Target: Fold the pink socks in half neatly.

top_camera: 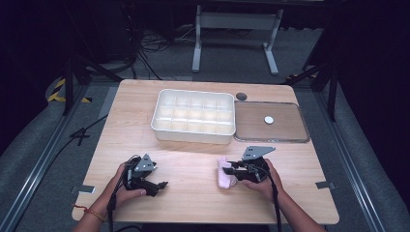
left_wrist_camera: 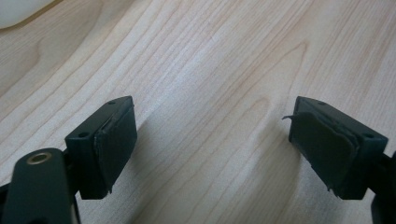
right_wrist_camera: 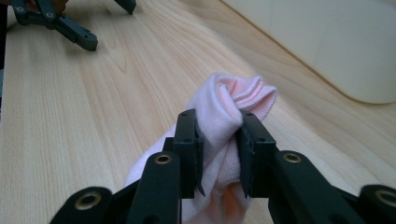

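A rolled pale pink cloth (top_camera: 224, 175) lies on the wooden table (top_camera: 193, 193) near the front, right of centre. My right gripper (top_camera: 229, 168) is shut on it; in the right gripper view the cloth (right_wrist_camera: 229, 107) bulges between the two black jaws of that gripper (right_wrist_camera: 219, 140). My left gripper (top_camera: 161, 185) rests at the front left, pointing right. In the left gripper view it (left_wrist_camera: 210, 140) stands open over bare wood, its pads (left_wrist_camera: 116, 140) wide apart with nothing between them.
A white compartment tray (top_camera: 194, 116) with several empty cells sits at the back centre. Right of it lies a clear lid (top_camera: 270, 128) with a small white disc (top_camera: 269, 119). A dark round hole (top_camera: 241, 96) marks the table's far edge.
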Action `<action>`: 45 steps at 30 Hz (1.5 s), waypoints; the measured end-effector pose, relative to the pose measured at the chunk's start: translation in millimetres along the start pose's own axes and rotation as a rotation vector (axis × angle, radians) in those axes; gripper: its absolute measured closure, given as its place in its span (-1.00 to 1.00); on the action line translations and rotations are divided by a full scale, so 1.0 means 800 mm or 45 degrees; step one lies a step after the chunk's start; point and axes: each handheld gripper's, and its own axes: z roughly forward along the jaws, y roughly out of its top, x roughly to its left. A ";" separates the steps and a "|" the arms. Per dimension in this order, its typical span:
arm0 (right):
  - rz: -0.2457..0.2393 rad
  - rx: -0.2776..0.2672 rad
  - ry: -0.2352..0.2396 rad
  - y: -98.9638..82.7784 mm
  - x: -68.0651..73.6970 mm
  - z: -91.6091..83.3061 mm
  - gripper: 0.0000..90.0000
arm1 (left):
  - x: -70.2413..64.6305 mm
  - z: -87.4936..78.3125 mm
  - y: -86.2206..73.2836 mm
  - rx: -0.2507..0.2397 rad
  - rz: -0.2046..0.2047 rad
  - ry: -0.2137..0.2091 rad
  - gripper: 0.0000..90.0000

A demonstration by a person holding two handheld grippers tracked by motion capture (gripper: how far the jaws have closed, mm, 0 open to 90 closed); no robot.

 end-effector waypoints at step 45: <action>-0.068 -0.212 -0.261 0.043 -0.045 -0.075 0.60 | 0.005 0.006 0.000 -0.036 0.007 0.002 -0.79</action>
